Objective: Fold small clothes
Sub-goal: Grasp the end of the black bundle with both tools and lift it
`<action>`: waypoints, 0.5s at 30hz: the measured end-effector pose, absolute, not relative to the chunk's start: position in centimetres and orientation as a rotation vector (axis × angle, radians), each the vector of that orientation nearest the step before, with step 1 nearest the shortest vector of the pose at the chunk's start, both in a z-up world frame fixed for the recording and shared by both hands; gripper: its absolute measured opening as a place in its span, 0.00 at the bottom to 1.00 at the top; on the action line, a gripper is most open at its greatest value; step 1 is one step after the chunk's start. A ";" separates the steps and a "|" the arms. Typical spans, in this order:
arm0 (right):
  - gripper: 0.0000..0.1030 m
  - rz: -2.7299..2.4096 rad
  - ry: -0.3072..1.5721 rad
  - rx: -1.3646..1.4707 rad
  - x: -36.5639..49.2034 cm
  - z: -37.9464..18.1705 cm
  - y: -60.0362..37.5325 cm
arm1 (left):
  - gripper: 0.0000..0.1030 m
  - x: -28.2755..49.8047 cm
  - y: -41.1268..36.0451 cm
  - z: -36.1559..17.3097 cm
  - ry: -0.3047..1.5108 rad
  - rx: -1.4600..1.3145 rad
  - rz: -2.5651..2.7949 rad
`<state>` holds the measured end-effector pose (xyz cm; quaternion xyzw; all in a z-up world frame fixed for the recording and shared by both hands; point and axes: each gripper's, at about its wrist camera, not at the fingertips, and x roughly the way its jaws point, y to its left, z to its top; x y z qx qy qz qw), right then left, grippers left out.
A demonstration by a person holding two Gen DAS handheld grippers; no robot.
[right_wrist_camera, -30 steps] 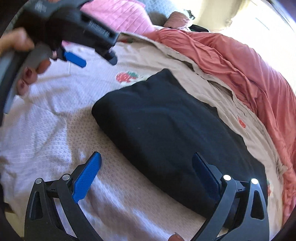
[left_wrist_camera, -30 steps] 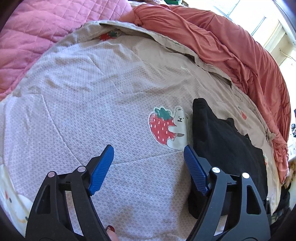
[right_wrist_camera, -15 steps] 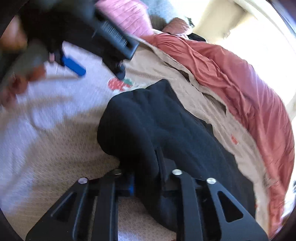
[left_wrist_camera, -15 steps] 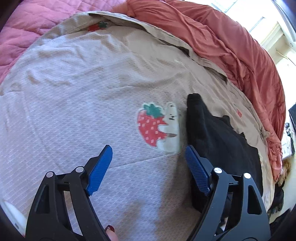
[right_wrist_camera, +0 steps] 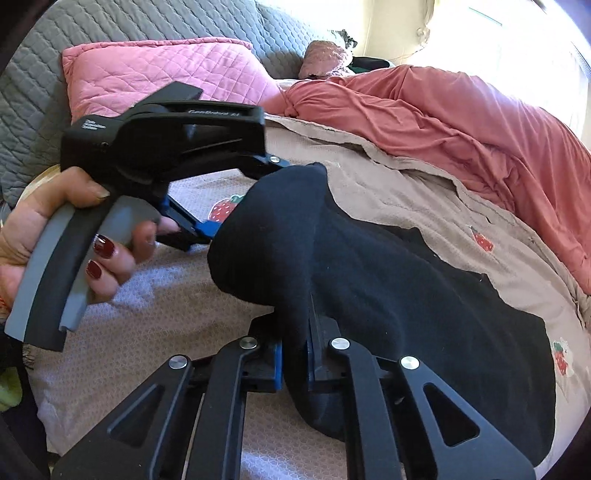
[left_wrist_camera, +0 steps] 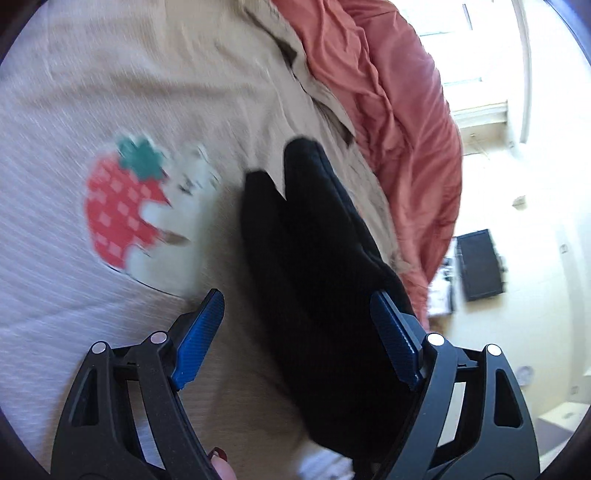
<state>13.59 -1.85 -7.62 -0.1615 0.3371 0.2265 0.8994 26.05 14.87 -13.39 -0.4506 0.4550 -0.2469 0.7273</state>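
A black garment point(left_wrist_camera: 314, 258) lies on the beige bedspread point(left_wrist_camera: 110, 332). Its near-left part is bunched and raised. My right gripper point(right_wrist_camera: 295, 354) is shut on that near edge, and the cloth point(right_wrist_camera: 406, 288) drapes over its fingers and hides the tips. My left gripper point(left_wrist_camera: 297, 295) is open, its blue pads point(left_wrist_camera: 201, 332) standing on either side of the garment's raised far corner without pressing it. Seen from the right wrist view, a hand point(right_wrist_camera: 74, 236) holds the left gripper point(right_wrist_camera: 247, 195) at that corner.
A strawberry-and-bear patch point(left_wrist_camera: 125, 206) marks the bedspread left of the garment. A bunched coral duvet point(right_wrist_camera: 443, 110) runs along the far and right side of the bed. A pink quilted pillow point(right_wrist_camera: 159, 74) leans on a grey quilted headboard point(right_wrist_camera: 110, 26) at the back left.
My right gripper closed on the garment's near edge and lifted it into a fold. My left gripper swung right and down, from over the bare bedspread until it straddled the garment's corner.
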 end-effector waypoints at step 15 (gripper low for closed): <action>0.07 0.473 0.733 -0.353 13.7 -8.9 -1.5 | 0.72 26.1 13.7 -15.0 0.935 -1.205 -0.650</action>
